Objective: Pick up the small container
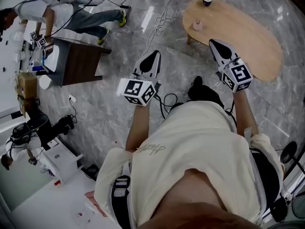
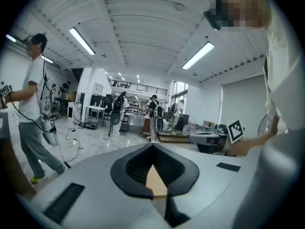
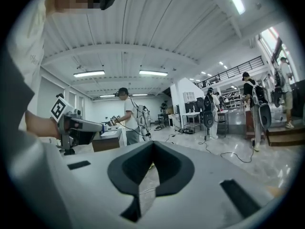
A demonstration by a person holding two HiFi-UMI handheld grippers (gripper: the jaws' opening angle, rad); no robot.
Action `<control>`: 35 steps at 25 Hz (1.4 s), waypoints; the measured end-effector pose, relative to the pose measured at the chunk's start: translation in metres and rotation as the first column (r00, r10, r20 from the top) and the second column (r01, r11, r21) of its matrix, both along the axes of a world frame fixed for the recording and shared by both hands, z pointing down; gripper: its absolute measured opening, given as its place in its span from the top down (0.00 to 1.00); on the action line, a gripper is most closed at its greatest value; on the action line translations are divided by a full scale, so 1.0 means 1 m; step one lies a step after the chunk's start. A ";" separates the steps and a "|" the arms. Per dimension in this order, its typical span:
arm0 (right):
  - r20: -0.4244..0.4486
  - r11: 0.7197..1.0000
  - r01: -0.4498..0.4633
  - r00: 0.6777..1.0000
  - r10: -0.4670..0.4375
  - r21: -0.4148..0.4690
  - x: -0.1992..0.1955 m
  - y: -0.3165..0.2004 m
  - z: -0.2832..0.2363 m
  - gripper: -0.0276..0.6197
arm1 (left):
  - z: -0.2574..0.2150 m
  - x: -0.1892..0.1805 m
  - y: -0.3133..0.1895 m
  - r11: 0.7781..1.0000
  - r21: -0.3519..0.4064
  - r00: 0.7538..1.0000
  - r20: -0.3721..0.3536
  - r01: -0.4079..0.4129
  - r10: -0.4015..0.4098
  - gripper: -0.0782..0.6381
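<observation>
Your left gripper [image 1: 155,55] and right gripper [image 1: 213,43] are both pressed together and empty, mid-frame over the floor. The small container [image 1: 197,25] sits on the wooden worktop [image 1: 248,37] at upper right, near a dark cup [image 1: 207,0]

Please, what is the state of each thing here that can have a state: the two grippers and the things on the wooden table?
left gripper: shut, nothing between the jaws.
right gripper: shut, nothing between the jaws.
small container: stands on the wooden table, not held; too small to tell if it is open or closed.
dark cup: upright near the table's edge, not touched.
</observation>
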State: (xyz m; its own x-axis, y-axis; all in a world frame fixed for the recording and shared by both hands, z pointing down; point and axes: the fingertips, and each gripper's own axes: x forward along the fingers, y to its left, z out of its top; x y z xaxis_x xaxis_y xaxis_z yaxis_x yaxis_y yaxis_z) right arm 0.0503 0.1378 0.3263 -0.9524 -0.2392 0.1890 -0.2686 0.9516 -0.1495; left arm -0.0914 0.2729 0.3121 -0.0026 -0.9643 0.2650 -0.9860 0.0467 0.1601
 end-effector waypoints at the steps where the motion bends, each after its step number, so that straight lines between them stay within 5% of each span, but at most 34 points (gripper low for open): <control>1: -0.003 1.000 0.008 1.000 -0.008 0.012 -0.006 -0.010 -0.001 0.97 | -0.003 -0.001 -0.011 1.000 0.016 1.000 -0.021 -0.002 0.003 0.89; 6: -0.008 0.998 0.013 1.000 -0.012 0.063 -0.023 -0.046 -0.006 0.97 | 0.000 -0.014 -0.040 1.000 -0.007 1.000 0.017 0.010 -0.010 0.89; 21: -0.015 0.993 -0.111 0.994 0.110 -0.046 0.030 -0.096 0.038 0.96 | 0.036 -0.006 -0.093 0.993 -0.108 0.998 0.031 -0.045 0.049 0.89; 35: -0.009 0.977 -0.213 0.977 0.213 0.004 0.019 -0.121 0.011 0.96 | 0.025 -0.051 -0.138 0.990 -0.077 0.989 0.083 -0.115 0.121 0.89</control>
State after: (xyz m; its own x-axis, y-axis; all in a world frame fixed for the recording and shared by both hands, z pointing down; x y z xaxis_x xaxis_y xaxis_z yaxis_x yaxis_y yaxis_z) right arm 0.0689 0.0164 0.3377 -0.8778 -0.4367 0.1969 -0.4664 0.8728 -0.1436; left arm -0.1426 0.1347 0.3373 0.0839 -0.9376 0.3373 -0.9953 -0.0624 0.0740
